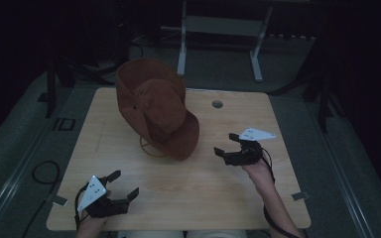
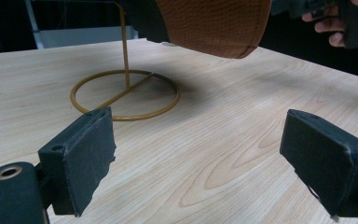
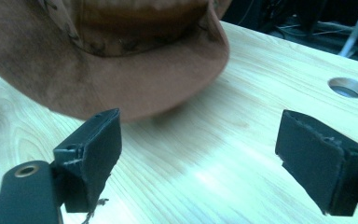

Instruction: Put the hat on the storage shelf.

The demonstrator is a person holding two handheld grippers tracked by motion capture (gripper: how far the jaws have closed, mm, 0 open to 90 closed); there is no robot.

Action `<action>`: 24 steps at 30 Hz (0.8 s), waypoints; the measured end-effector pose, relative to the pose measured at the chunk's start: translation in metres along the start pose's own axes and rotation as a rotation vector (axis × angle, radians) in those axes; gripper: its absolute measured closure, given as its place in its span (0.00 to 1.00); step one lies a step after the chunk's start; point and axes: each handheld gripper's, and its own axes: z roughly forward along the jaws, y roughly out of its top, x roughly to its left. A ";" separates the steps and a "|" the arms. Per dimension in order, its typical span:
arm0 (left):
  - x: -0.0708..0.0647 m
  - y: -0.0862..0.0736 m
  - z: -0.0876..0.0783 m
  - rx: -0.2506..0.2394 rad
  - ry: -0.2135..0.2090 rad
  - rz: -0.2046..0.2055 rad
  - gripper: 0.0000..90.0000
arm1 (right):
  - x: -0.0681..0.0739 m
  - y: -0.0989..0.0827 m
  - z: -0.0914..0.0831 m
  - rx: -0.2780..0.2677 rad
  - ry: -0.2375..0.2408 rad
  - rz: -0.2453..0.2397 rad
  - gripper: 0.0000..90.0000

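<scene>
A brown suede wide-brimmed hat (image 1: 156,109) hangs tilted on a thin gold wire stand (image 1: 149,147) near the middle of the wooden table (image 1: 188,198). In the left gripper view the stand's ring base (image 2: 123,97) and upright rod sit ahead, with the hat's brim (image 2: 214,25) overhead. My left gripper (image 1: 125,184) is open near the table's front left, empty. My right gripper (image 1: 226,143) is open to the right of the hat, empty; in the right gripper view the hat (image 3: 107,56) fills the space just beyond the jaws.
A round cable hole (image 1: 218,104) lies in the table's far right part, also visible as the hole (image 3: 348,87). A white metal frame (image 1: 218,29) stands on the dark floor behind the table. The other hand (image 2: 340,23) appears at the top right of the left gripper view.
</scene>
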 end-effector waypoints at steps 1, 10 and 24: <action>0.000 0.000 0.000 -0.001 -0.001 0.000 0.12 | -0.001 -0.005 -0.002 0.004 -0.002 0.004 0.16; 0.000 -0.001 0.001 0.005 -0.002 0.003 0.12 | -0.009 -0.037 -0.018 0.004 -0.044 0.033 0.16; 0.001 -0.001 0.002 0.010 0.007 -0.004 0.12 | -0.022 -0.087 -0.043 0.056 -0.098 0.108 0.16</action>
